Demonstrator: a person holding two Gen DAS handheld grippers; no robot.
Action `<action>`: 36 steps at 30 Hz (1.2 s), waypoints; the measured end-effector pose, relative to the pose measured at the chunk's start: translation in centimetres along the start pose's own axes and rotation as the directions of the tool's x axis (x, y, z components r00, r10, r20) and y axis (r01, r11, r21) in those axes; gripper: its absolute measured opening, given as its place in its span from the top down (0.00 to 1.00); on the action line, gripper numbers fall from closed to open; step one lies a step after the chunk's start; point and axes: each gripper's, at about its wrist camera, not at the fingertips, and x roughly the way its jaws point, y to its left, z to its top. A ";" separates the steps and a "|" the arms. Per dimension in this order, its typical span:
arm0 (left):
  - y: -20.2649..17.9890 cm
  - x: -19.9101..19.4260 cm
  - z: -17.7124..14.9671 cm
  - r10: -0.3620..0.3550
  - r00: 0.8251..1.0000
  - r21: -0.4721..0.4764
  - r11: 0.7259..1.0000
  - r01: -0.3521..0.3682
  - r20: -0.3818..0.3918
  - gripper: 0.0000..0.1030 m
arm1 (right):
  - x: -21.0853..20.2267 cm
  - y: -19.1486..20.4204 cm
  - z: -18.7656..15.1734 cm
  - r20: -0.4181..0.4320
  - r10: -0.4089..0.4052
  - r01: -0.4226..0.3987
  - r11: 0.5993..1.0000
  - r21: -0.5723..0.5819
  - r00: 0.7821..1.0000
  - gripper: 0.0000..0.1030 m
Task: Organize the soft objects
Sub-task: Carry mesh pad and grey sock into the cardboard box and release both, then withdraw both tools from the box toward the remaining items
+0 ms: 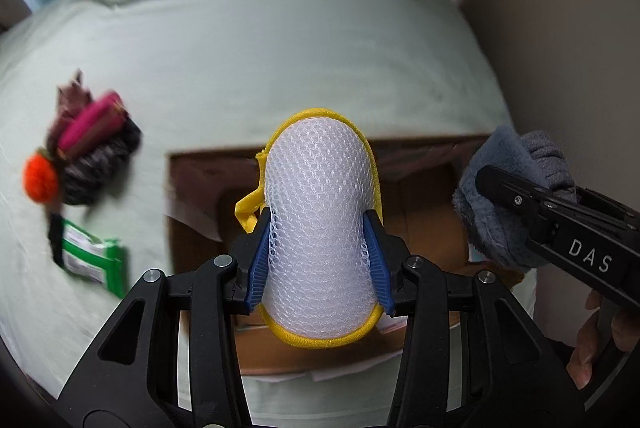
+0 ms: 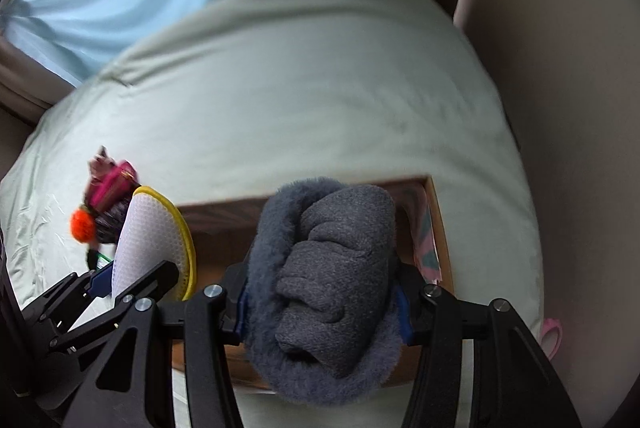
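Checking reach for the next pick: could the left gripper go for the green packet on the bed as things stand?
Probably not yet. The left gripper is shut on the mesh sponge, so it must release first. The green packet lies uncovered on the bedsheet, left of the cardboard box.

The open cardboard box (image 1: 420, 212) sat on the bed (image 1: 280, 48), and both grippers hung right over it, filling the space above with a white mesh pad (image 1: 320, 228) and a grey fuzzy bundle (image 2: 324, 284). Left of the box, a pile of small things (image 1: 84, 156) blocked the way. Behind the box, the bed was bare and wide.
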 end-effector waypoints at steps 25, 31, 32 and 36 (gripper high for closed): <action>-2.5 3.0 -1.7 0.109 0.985 0.122 0.988 -0.093 -0.132 0.00 | 5.8 -3.0 -1.3 -0.077 0.058 -0.058 0.998 0.009 0.995 0.01; -3.6 -0.3 -1.7 0.103 0.992 0.147 0.985 -0.090 -0.079 0.00 | 2.9 -2.9 -1.7 -0.047 0.062 -0.062 0.998 0.004 0.997 0.01; -3.7 -0.9 -1.8 0.102 0.992 0.151 0.984 -0.090 -0.069 0.00 | 2.4 -2.8 -1.8 -0.043 0.062 -0.062 0.998 0.001 0.997 0.01; -4.3 -4.4 -2.4 0.093 0.996 0.145 0.985 -0.091 -0.009 0.00 | -0.7 -2.4 -2.2 -0.025 0.074 -0.075 0.997 -0.009 0.997 0.01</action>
